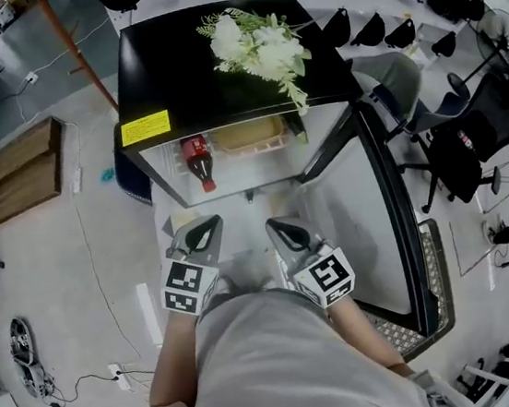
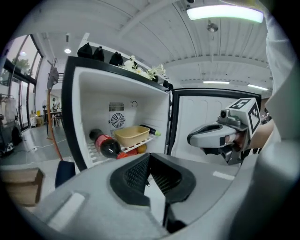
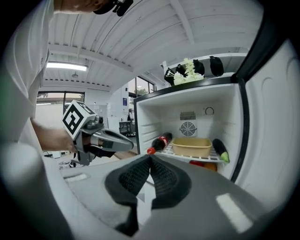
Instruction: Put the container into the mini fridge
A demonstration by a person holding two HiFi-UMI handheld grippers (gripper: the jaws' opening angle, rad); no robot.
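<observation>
container point(image 1: 247, 135) half hidden under fridge point(image 1: 171, 60) top, bottle point(image 1: 199, 166) base hidden too

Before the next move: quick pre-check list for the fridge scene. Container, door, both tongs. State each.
1. The container sits on the shelf inside the mini fridge: ok, between the cola bottle and the eggplant.
2. The left tongs shut and empty: ok.
3. The right tongs shut and empty: ok.
4. The door closed: not ok, it stands wide open.
5. Both tongs outside the fridge: ok, they hang in front of the opening.
6. The bottle's cap clears the door line: cannot tell.
</observation>
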